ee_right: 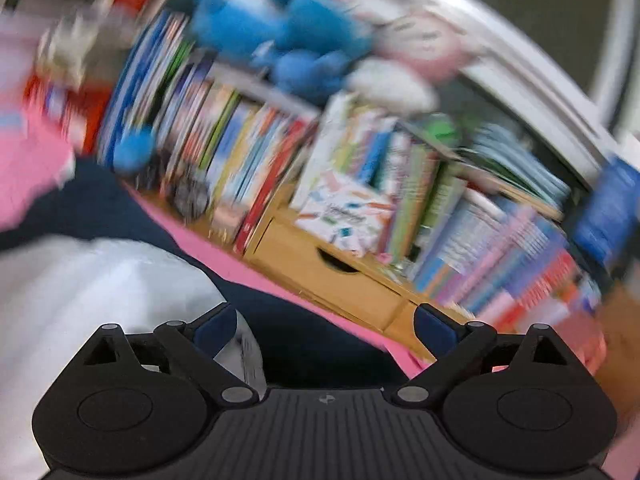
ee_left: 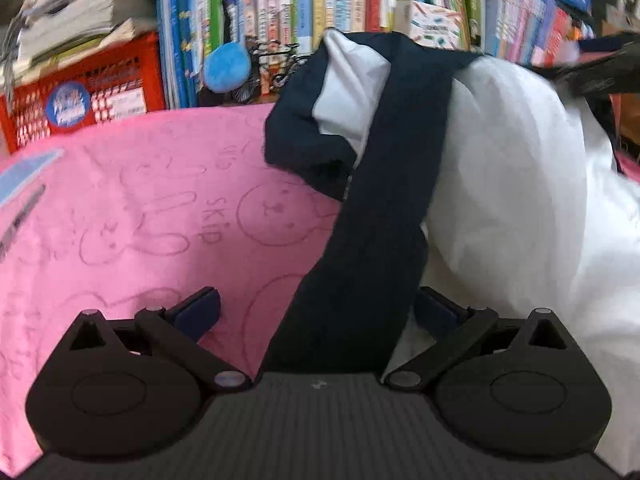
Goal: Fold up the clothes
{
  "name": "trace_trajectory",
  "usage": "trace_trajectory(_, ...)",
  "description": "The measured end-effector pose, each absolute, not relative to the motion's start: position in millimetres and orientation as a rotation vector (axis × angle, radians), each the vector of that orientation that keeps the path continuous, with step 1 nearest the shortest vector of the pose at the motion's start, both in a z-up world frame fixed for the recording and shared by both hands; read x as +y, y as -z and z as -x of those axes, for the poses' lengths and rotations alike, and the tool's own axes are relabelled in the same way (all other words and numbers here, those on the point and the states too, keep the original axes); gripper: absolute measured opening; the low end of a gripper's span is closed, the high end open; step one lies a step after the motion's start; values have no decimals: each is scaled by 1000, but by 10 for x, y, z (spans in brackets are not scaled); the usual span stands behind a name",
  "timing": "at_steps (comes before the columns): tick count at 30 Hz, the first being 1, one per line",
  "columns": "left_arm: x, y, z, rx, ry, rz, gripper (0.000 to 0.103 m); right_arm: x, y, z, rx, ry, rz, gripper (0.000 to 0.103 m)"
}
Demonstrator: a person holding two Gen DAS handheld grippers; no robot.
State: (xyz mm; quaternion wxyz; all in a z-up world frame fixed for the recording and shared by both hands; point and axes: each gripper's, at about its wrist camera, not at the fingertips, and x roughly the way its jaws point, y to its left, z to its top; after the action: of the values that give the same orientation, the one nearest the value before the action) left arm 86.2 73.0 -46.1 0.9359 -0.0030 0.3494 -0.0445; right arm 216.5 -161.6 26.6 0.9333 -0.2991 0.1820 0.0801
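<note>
From the left wrist, the left claw stood released, its blue-padded fingers spread wide. A dark navy band of the garment ran between them without either pad pressing on it. The garment was white with navy trim, heaped in a loose mound on a pink blanket printed with outlined rabbits and the word "skip". The white cloth looked thin and smooth; it billowed and creased softly. The navy part seemed a slightly heavier knit, and one end was bunched into a rumpled fold. Behind stood a bookshelf packed with bright spines, a red crate and a blue fluffy ball.

From the right wrist, the picture was heavily blurred and tilted. The right claw was also released, with its fingers wide apart. Navy cloth lay below the gap and the white mound sat at its left finger; no pad appeared to grip either. A wooden drawer and blue plush toys showed beyond.

The garment would likely handle as light, limp and a little slippery, sagging wherever it was unsupported. A firm pinch on the navy band or a hemmed edge should hold better than one on the loose white middle, which would probably just bunch.
</note>
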Motion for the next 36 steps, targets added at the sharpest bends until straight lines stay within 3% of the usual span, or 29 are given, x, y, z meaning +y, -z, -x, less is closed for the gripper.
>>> trace_trajectory(1,727,453,-858,712,90,12,103,-1546,-174,-2315,417,-159,639,95)
trace_trajectory(2,708,449,-858,714,88,6,103,-1495,-82,-2460,486,-152,639,86)
trace_trajectory(3,700,452,-870,715,85,-1,103,-1486,-21,-2539,548,-146,603,37)
trace_trajectory(4,693,455,-882,716,83,-5,103,-1502,20,-2566,598,-139,550,5)
trace_trajectory(15,724,441,-909,719,84,-5,103,-2807,-981,-1441,161,263,225,6)
trace_trajectory(19,713,436,-903,719,88,-8,103,-3454,-978,-1128,138,416,120,7)
trace_trajectory(23,708,424,-899,721,87,-9,103,-4092,-512,-1137,359,544,23,9)
trace_trajectory(26,705,426,-898,721,85,-11,103,-4339,-122,-1141,582,511,-11,18)
trace_trajectory(27,704,427,-898,721,84,-12,103,-4360,-43,-1098,632,477,-12,31)
trace_trajectory(28,704,428,-898,721,84,-12,103,-4360,14,-1051,671,444,-3,53)
trace_trajectory(30,706,434,-896,720,82,-12,103,-4281,14,-916,690,413,32,77)
trace_trajectory(32,705,437,-894,720,80,-12,103,-4139,-165,-731,637,393,34,84)
trace_trajectory(34,702,437,-890,718,78,-14,103,-4041,-414,-599,550,261,-111,102)
trace_trajectory(36,699,436,-884,717,75,-16,103,-3956,-601,-565,493,83,-298,103)
